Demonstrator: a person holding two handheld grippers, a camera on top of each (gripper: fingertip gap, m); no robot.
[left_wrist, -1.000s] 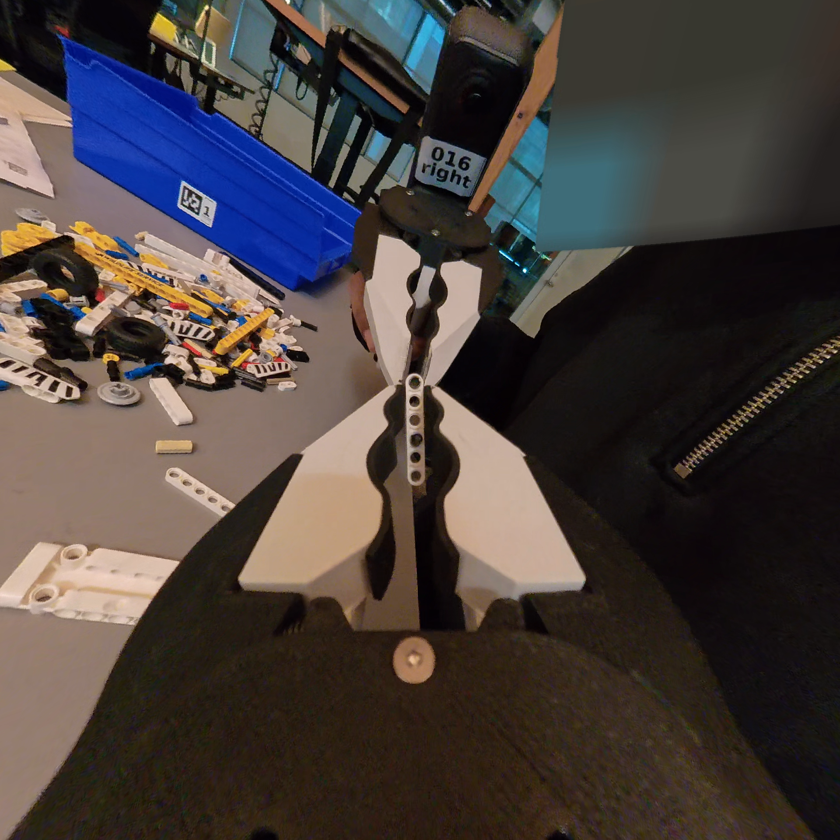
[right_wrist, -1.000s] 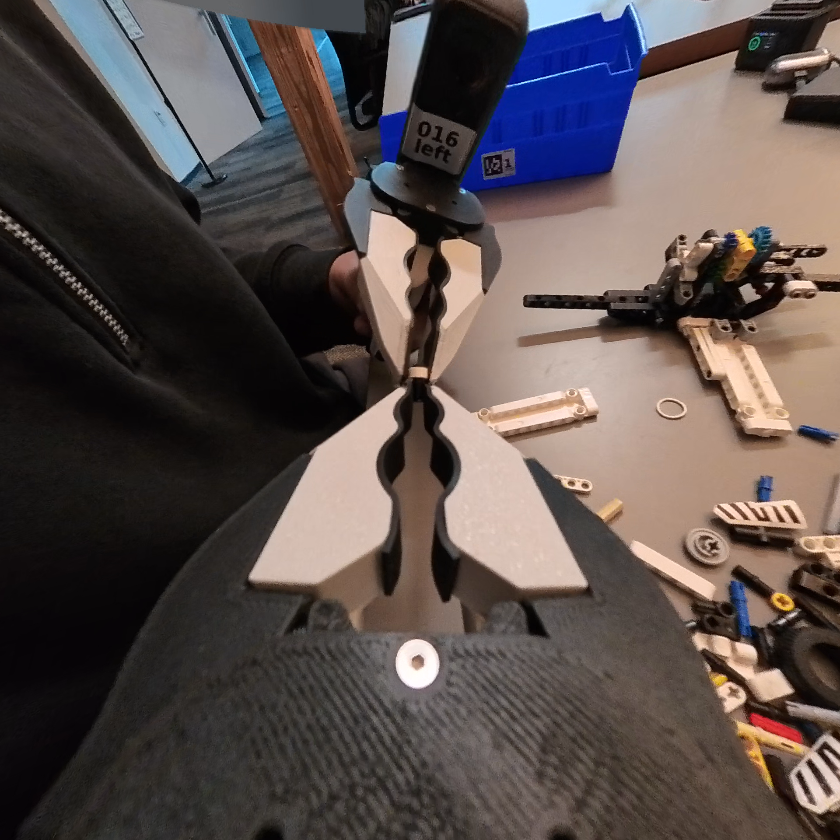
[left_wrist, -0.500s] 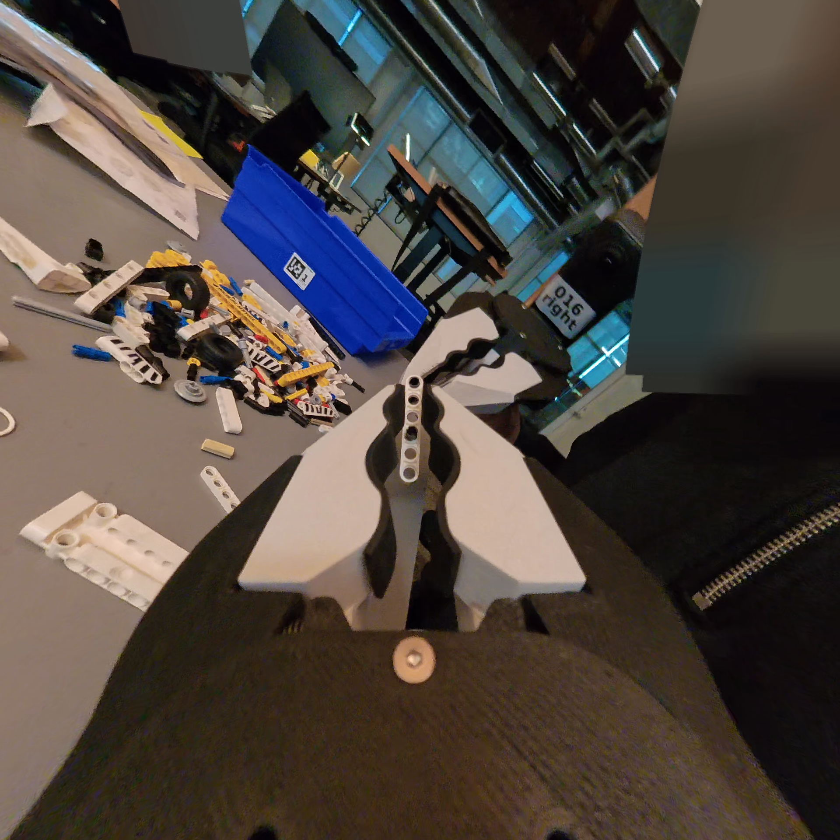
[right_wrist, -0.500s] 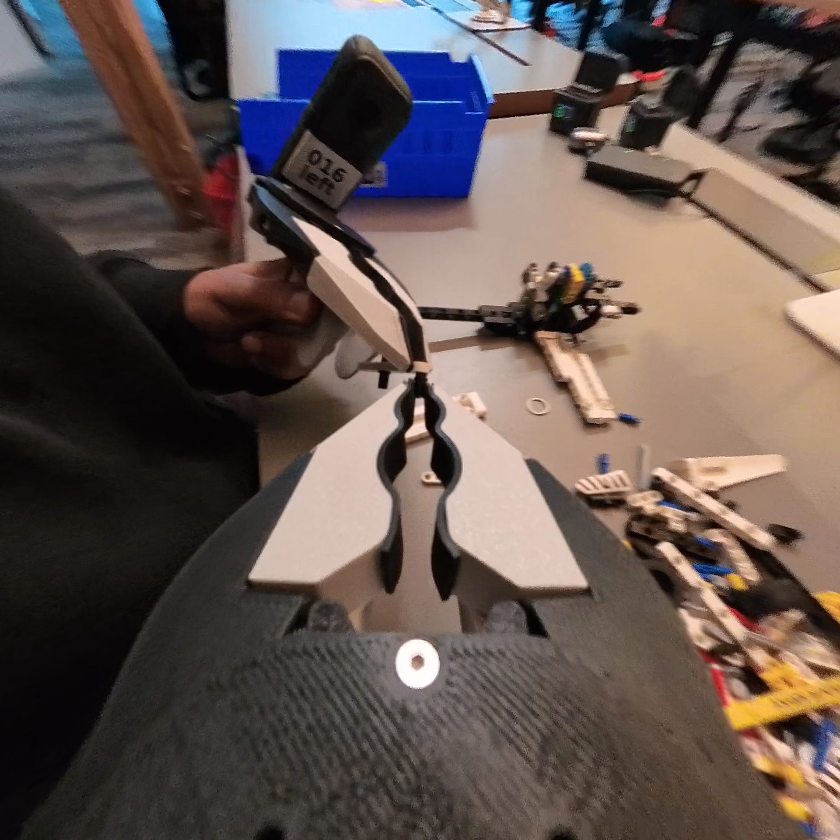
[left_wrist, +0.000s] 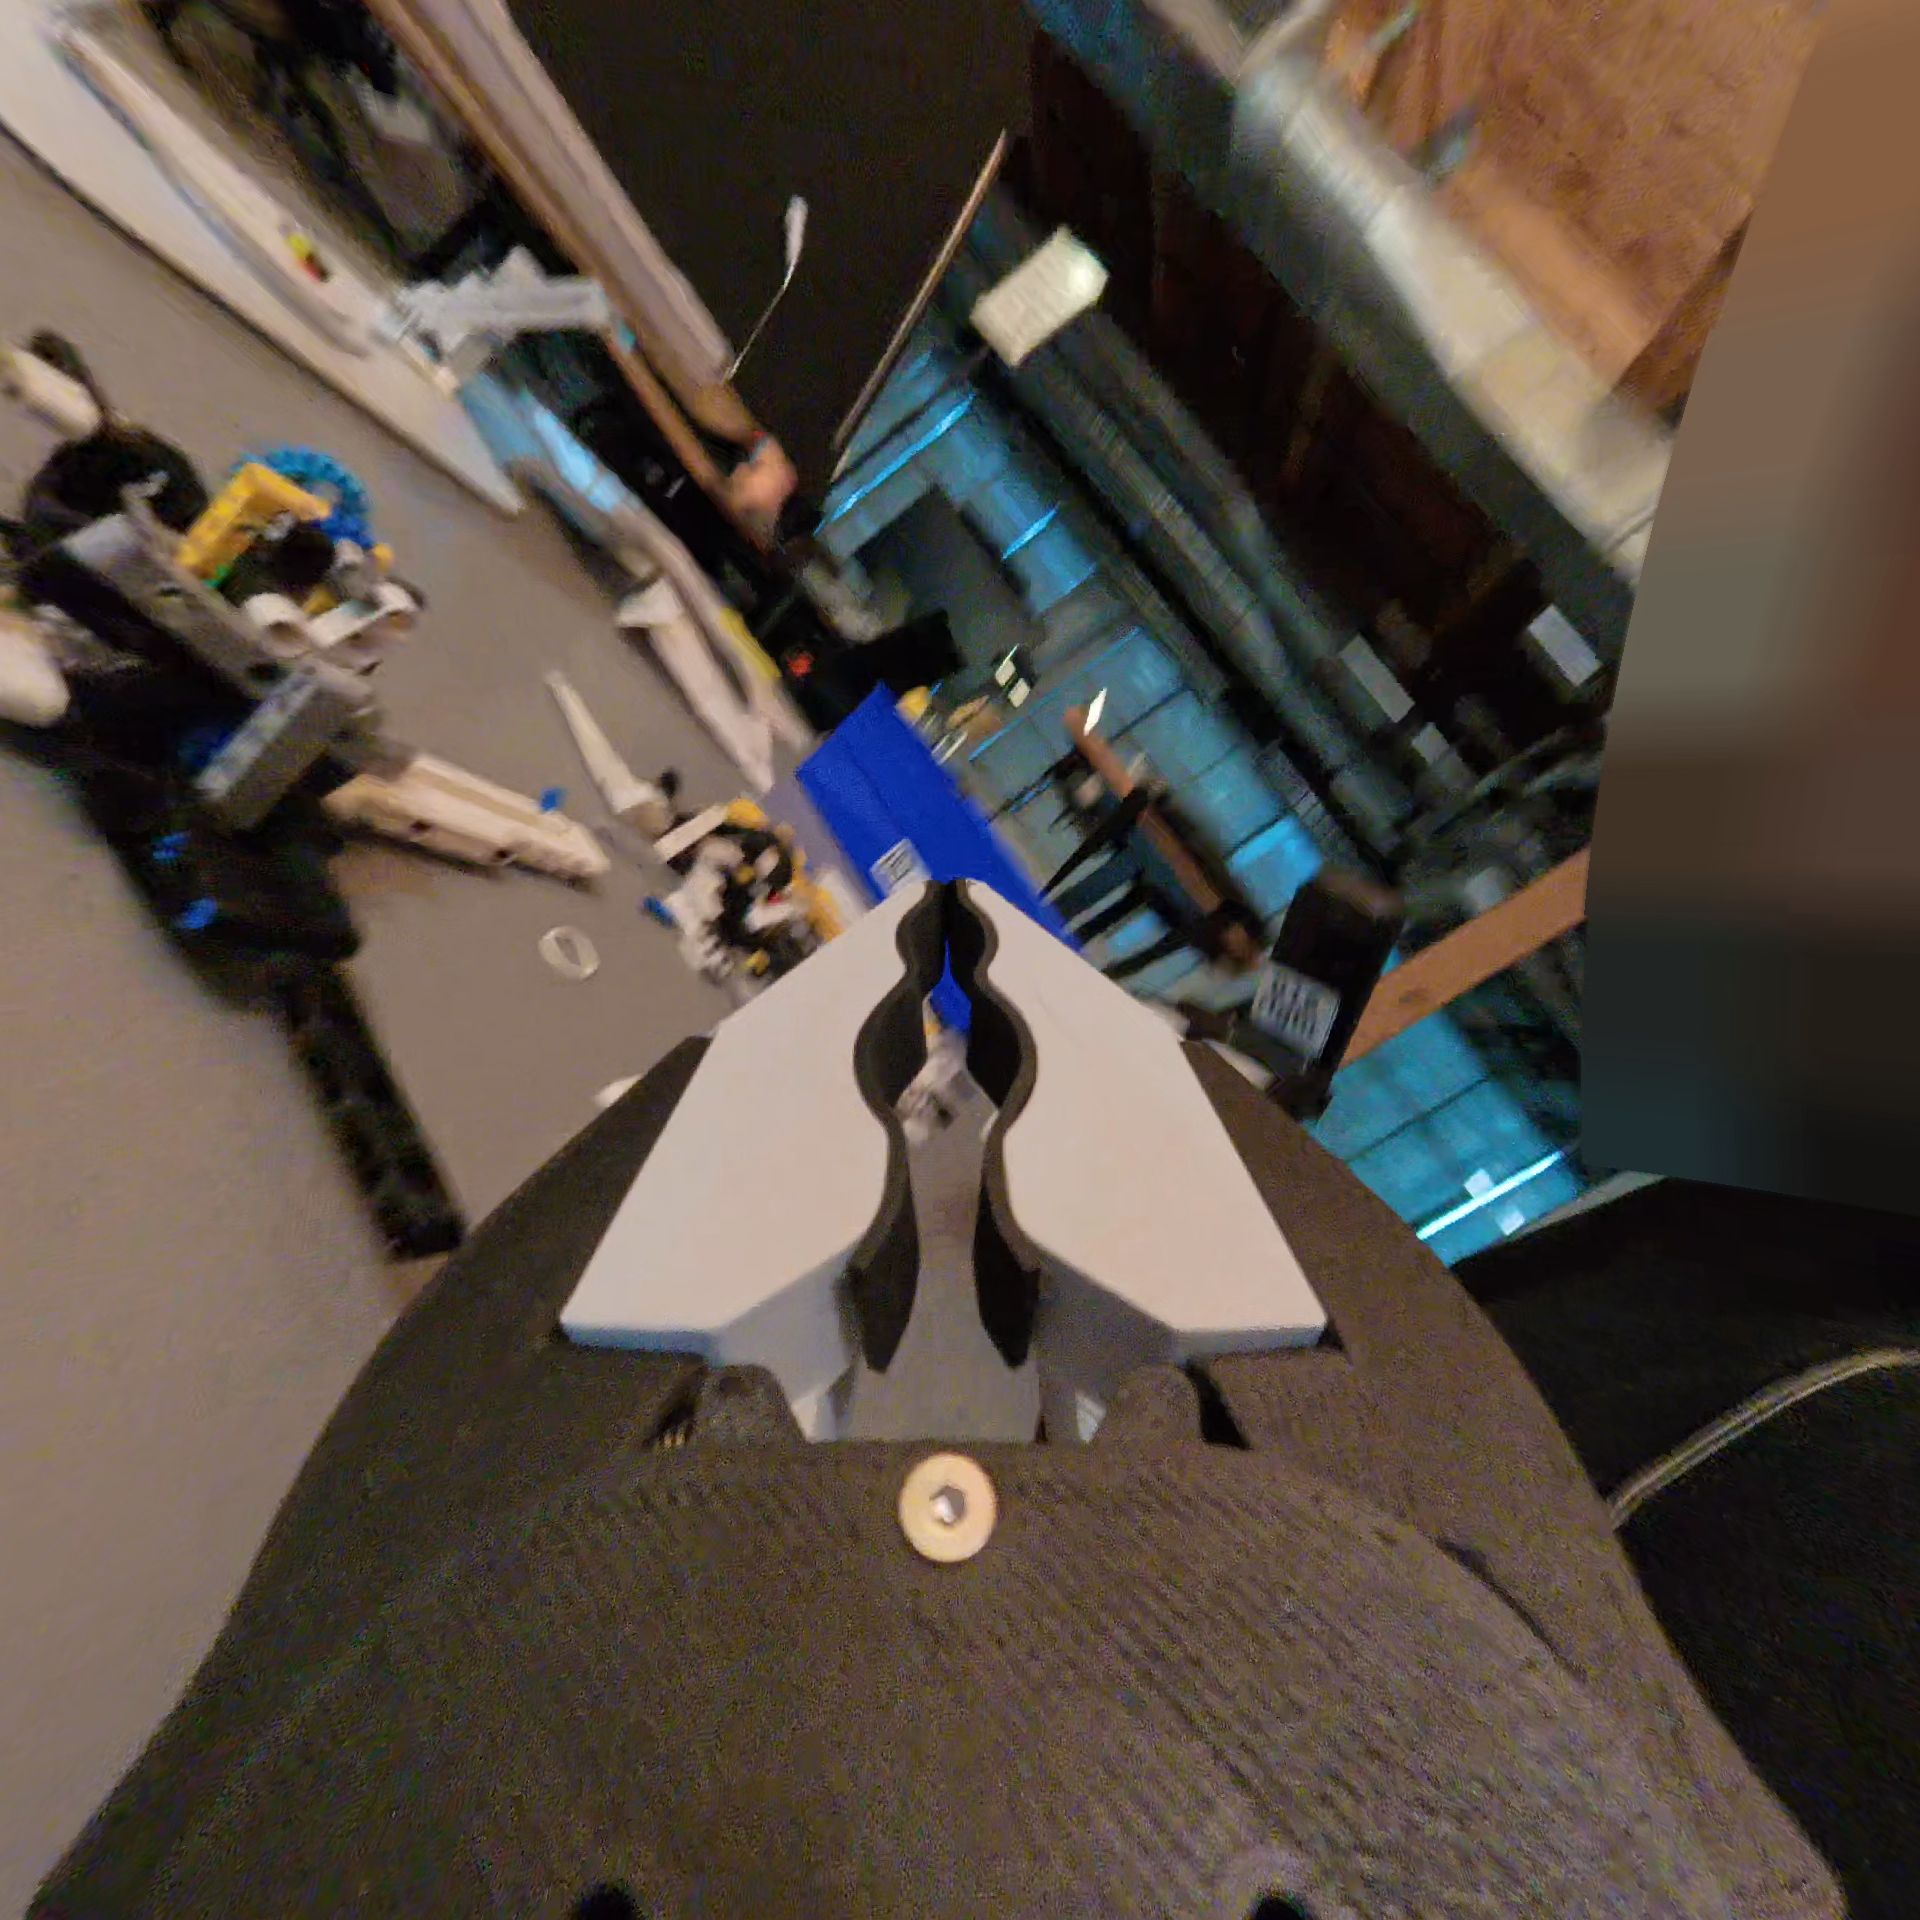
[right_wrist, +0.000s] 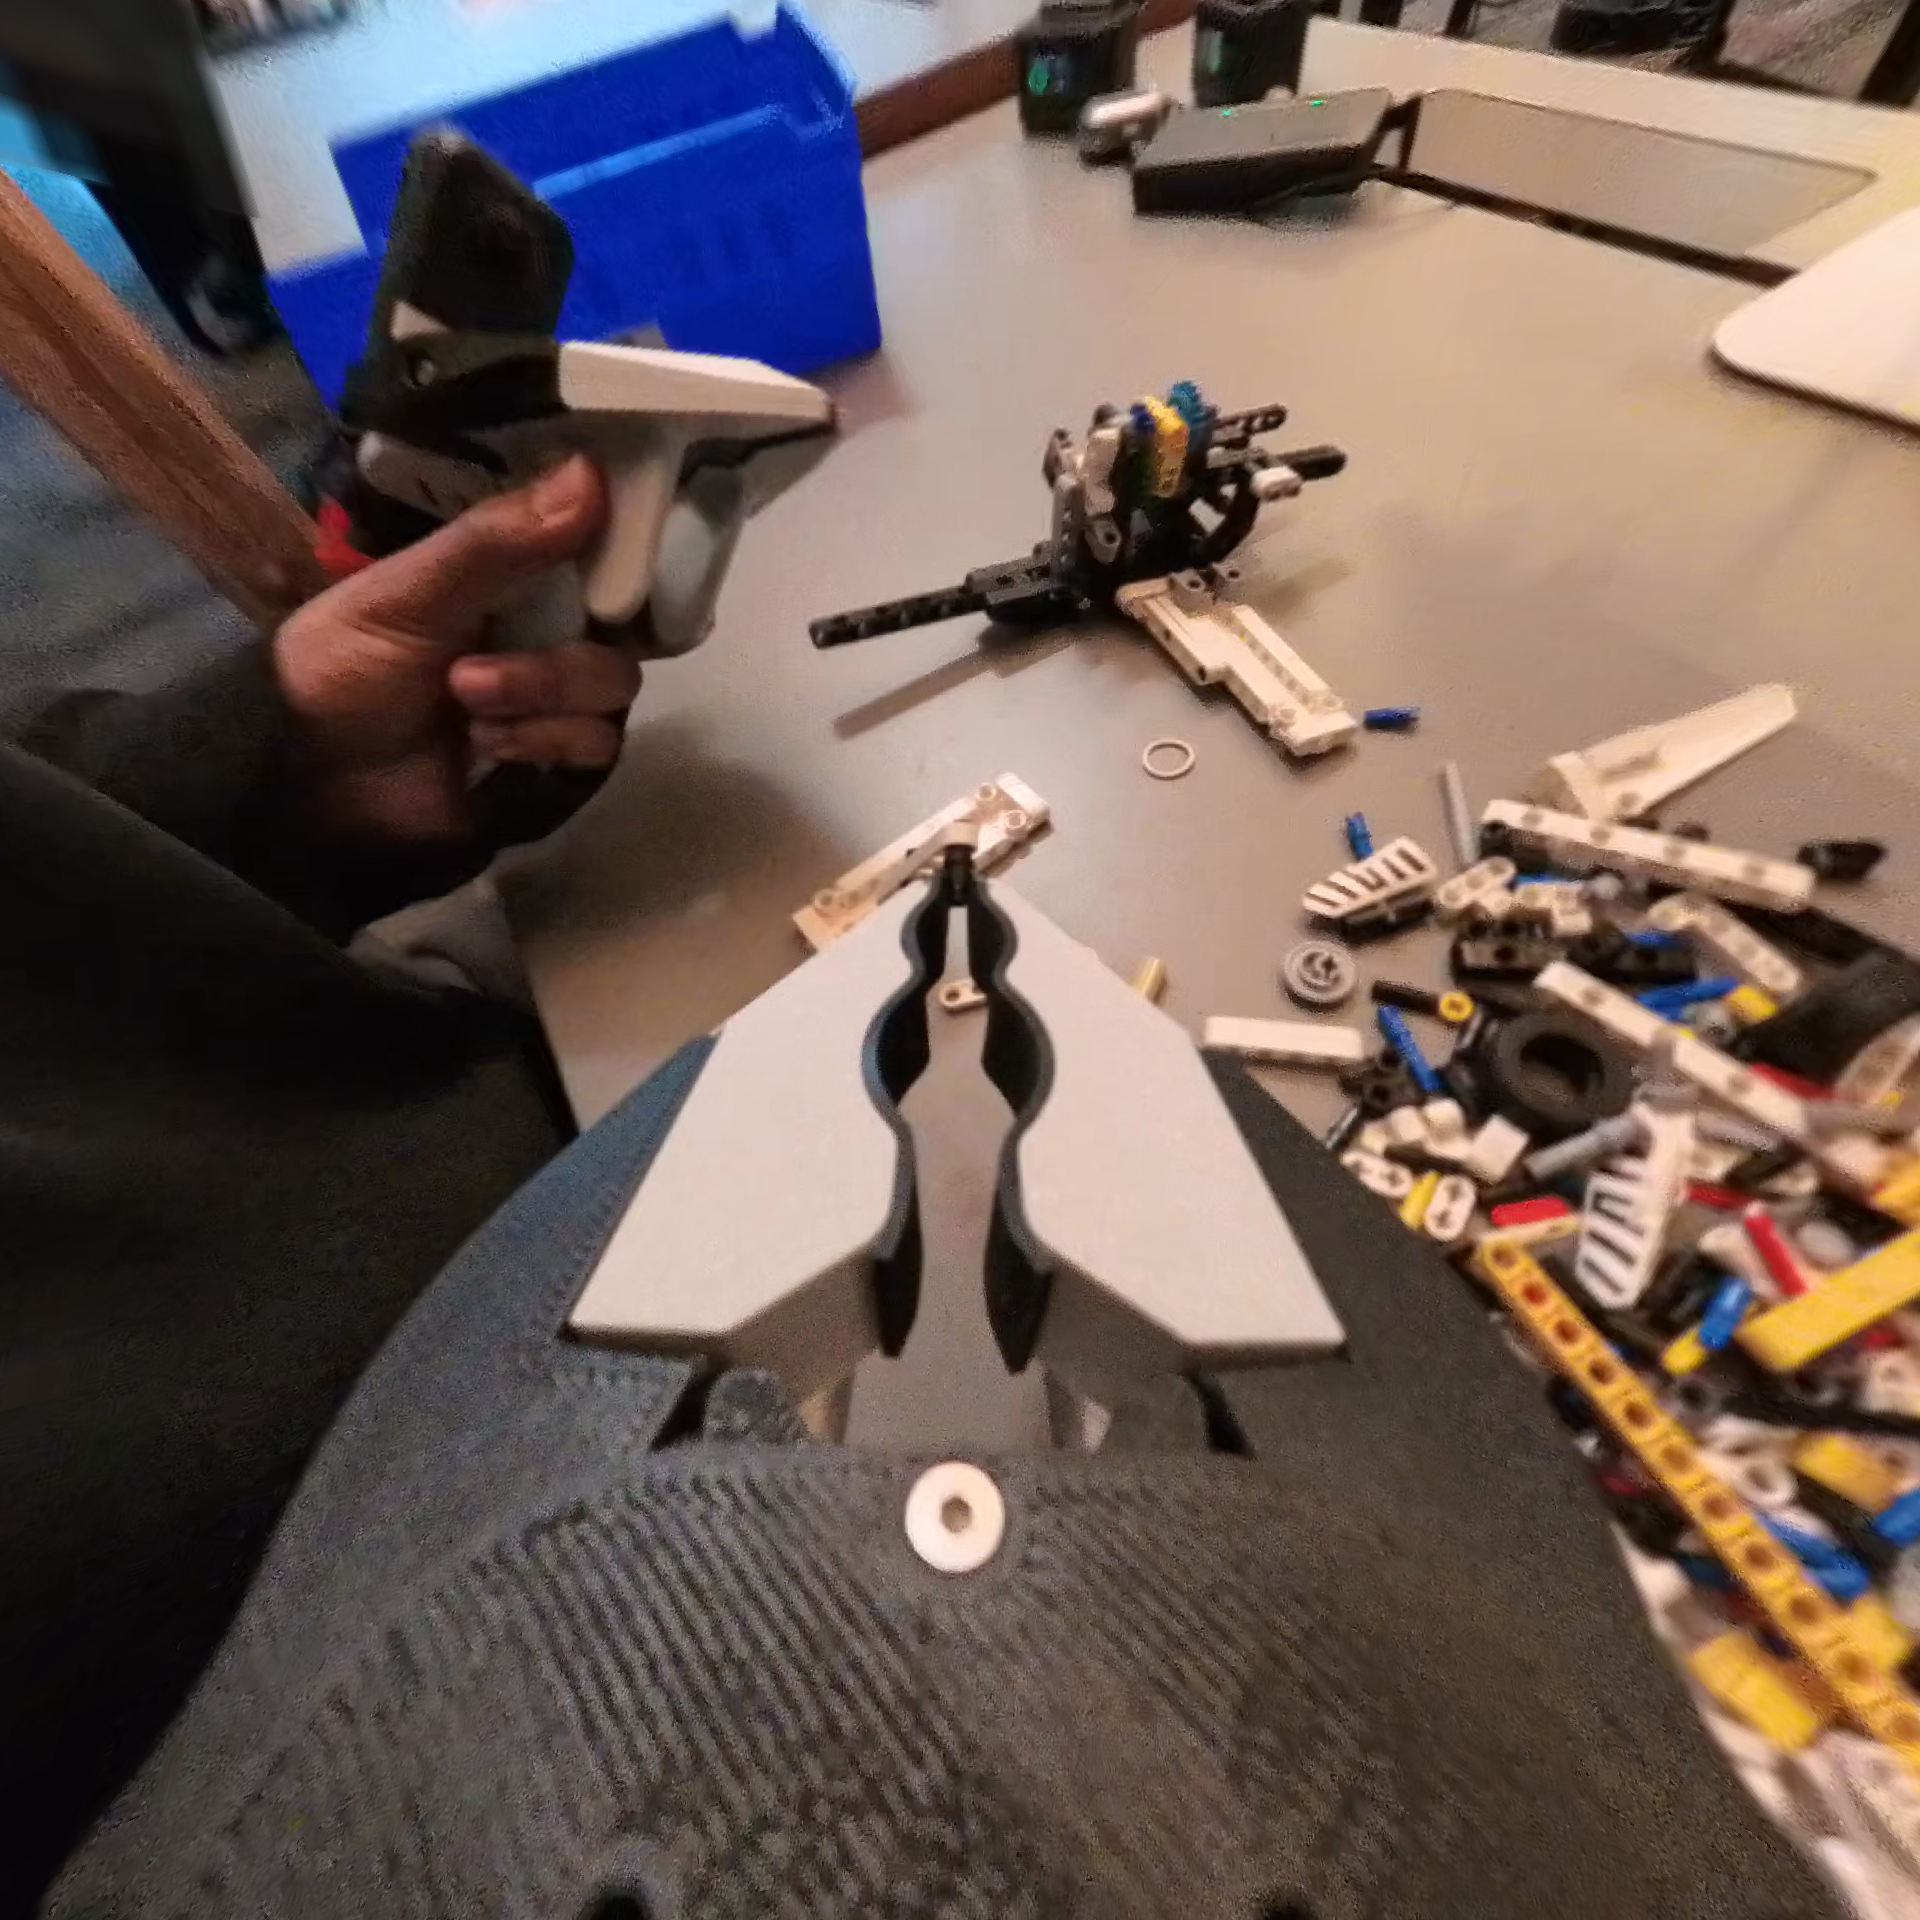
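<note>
The left gripper (left_wrist: 951, 891) is raised off the grey table (right_wrist: 1455, 343) and tilted, its fingertips closed together with nothing between them; in the right wrist view it is seen side-on at about ten o'clock, held in a person's hand (right_wrist: 436, 644). Its own view is blurred.

The right gripper (right_wrist: 958, 875) is closed on a small black pin (right_wrist: 956, 864) that pokes out just past the tips. It hangs above the near edge of the table, over a white pinned panel (right_wrist: 920, 857) lying at twelve o'clock from the tips.

At one o'clock, farther off, stands a partly built black toy brick model (right_wrist: 1143, 499) with yellow and blue gears on top, a white beam running from its base. A small pale ring (right_wrist: 1166, 757) lies on open tabletop between that model and the white panel.

From three to five o'clock a heap of loose building pieces (right_wrist: 1621, 1143) crowds the right side: white, black, yellow and blue beams, a tyre, a long yellow holed beam. A blue bin (right_wrist: 707, 208) sits at eleven o'clock at the table's far edge, with dark electronic boxes (right_wrist: 1247, 156) at one o'clock behind. The widest bare stretch of table runs from the ring back toward the bin; the person's dark sleeve (right_wrist: 208, 1039) fills the nine o'clock side.
</note>
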